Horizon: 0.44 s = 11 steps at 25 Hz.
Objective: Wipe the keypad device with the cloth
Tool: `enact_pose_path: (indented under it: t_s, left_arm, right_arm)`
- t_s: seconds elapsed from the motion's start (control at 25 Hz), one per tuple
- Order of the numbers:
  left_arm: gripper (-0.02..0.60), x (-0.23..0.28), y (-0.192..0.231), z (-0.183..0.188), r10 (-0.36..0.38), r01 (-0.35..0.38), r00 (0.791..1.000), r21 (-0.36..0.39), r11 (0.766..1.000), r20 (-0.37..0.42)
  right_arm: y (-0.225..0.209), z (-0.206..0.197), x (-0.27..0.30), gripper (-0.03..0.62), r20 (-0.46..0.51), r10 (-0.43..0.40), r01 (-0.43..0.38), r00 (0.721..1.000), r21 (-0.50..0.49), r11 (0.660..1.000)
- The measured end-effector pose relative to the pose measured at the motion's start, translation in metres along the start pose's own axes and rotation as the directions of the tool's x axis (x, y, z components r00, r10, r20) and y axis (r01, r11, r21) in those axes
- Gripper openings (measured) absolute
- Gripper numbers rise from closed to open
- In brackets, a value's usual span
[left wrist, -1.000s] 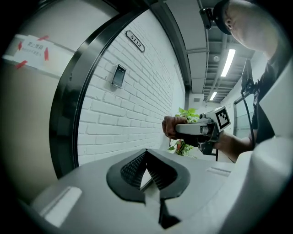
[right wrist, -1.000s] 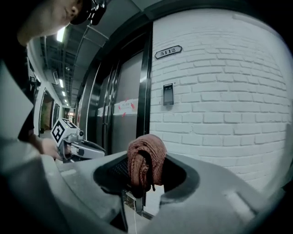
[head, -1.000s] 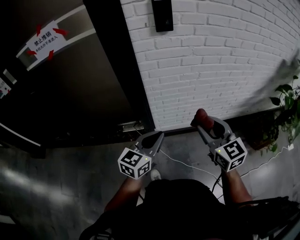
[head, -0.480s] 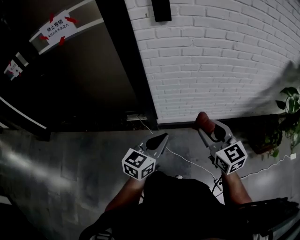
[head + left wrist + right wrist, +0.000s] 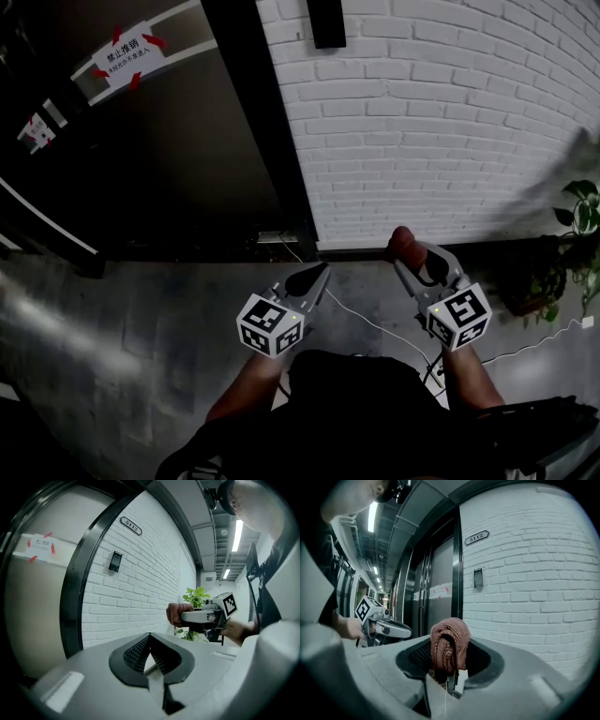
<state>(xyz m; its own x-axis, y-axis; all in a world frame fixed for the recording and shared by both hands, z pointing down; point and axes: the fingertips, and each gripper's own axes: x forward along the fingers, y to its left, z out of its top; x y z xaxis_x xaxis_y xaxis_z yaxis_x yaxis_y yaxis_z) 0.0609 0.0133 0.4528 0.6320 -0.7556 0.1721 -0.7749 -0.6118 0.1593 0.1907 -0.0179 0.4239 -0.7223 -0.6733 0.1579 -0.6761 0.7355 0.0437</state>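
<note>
Right tool [image 5: 403, 251]: clenched on reddish cloth [image 5: 404, 237], bunched between tips, well below keypad device [image 5: 326, 21]. Keypad device: dark, long axis upright, flat on white brick wall [image 5: 441, 122]. Left tool [image 5: 322, 272]: tips together, empty, below keypad device.

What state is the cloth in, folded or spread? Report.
Bunched, not spread: the cloth hangs as a doubled-over wad clamped in the right claw.

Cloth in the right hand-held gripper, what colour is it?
The cloth is reddish-brown with a ribbed weave; it shows best in the right gripper view.
</note>
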Motion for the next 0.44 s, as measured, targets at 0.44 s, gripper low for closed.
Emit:
enact_pose_path:
  t_s: [0.44]
  left_arm:
    - [0.017,0.001,-0.013,-0.005,-0.024,0.023,1.000,-0.051,0.998,-0.002]
  right_arm:
    - [0.009,-0.008,-0.007,0.155,-0.004,0.022,-0.022,1.000,0.048,0.999]
